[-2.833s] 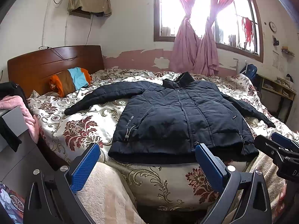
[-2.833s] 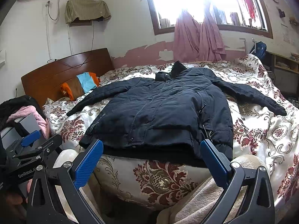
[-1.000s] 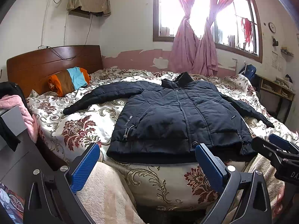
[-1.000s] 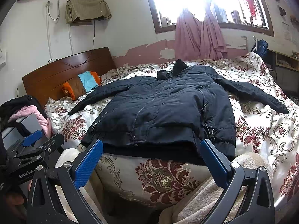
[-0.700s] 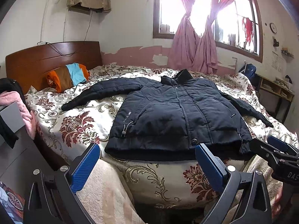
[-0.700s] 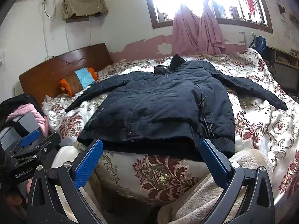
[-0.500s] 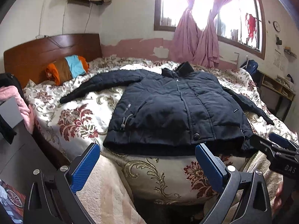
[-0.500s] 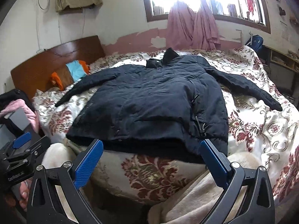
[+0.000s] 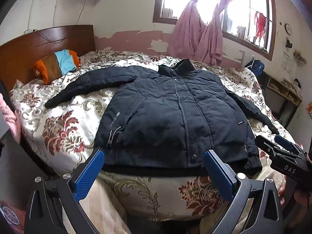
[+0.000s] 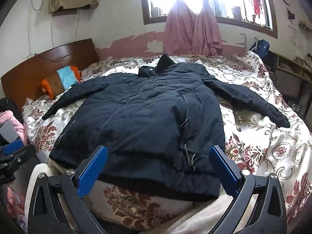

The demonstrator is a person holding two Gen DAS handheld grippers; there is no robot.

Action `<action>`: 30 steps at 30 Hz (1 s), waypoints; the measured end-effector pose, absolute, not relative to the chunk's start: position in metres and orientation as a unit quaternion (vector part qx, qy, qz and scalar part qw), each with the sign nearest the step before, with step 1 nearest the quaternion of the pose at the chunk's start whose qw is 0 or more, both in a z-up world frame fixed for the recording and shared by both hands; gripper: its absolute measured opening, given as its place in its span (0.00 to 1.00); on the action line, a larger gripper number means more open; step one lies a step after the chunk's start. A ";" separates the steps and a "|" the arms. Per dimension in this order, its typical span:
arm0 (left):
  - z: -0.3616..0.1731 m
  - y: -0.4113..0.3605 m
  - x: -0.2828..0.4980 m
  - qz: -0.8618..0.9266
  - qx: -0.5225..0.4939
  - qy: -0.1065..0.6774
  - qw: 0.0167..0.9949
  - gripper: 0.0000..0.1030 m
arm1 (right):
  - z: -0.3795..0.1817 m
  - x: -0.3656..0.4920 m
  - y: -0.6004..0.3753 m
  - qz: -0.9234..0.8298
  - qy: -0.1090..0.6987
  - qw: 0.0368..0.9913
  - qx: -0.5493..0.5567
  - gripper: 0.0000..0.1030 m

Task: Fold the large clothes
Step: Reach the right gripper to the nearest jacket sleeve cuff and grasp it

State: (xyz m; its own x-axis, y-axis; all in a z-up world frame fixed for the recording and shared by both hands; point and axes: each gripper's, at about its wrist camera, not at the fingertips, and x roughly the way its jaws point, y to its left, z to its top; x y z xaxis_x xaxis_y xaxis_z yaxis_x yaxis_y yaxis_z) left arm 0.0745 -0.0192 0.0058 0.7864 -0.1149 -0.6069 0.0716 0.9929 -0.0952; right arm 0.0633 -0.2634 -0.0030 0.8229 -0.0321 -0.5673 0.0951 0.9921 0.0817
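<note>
Item: dark jacket (image 9: 175, 117), zipped, front up, flat on the bed (image 9: 64, 128), collar toward the window (image 9: 197, 2), both sleeves spread outward, hem at the near bed edge.

Your left tongs (image 9: 154, 172): spread wide, holding nothing, just short of the hem, its left half framed between the blue pads.

Your right tongs (image 10: 159, 168): spread wide, holding nothing, at the hem's right half, not touching.

Also present: striped pillow (image 9: 57, 64) against the headboard (image 9: 41, 44); pink curtains (image 9: 197, 37).
</note>
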 end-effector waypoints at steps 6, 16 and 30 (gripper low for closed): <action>0.007 -0.033 0.099 -0.053 -0.037 0.336 0.940 1.00 | -0.003 0.081 -0.281 -0.049 0.284 0.955 0.068 0.99; 0.000 -0.066 0.147 -0.060 -0.021 0.366 0.928 1.00 | -0.012 0.118 -0.309 -0.072 0.302 0.947 0.086 0.99; 0.007 -0.146 0.223 -0.106 0.047 0.372 0.921 1.00 | -0.028 0.161 -0.378 -0.124 0.349 0.925 0.084 0.99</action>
State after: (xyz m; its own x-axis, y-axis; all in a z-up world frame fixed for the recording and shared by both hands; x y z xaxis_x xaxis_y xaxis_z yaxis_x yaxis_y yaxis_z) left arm 0.2232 -0.1457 0.0065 0.7005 -0.1599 -0.6955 0.2305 0.9730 0.0084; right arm 0.1607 -0.3780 -0.0281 0.7250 -0.1711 -0.6672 0.2888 0.9549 0.0690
